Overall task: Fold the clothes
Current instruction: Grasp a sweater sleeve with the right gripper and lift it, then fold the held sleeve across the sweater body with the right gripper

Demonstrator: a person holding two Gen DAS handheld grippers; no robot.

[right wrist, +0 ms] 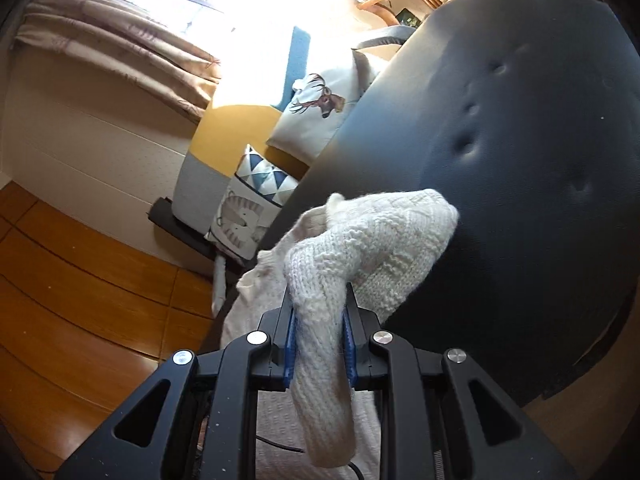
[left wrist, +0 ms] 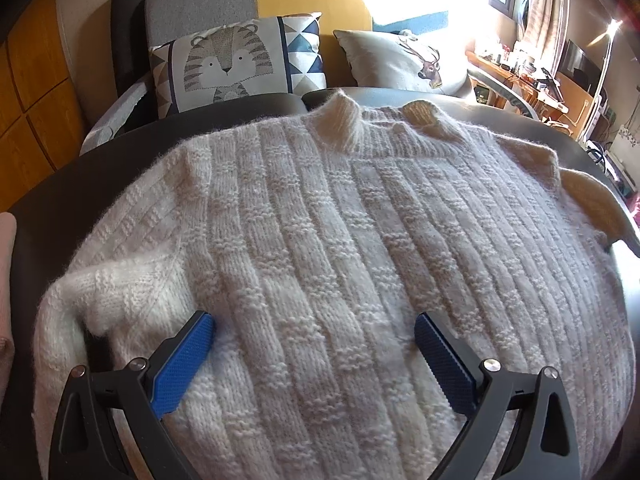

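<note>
The cream sweater lies spread across the dark table, collar toward the far edge. The right gripper pinches a sleeve, lifted off the tabletop; the left gripper gapes empty over the hem.

Left wrist cam looks steeply down, close over cream ribbed knit sweater; right wrist cam, rolled, views shallower. Both share sweater, dark padded surface, tiger-print cushion.
</note>
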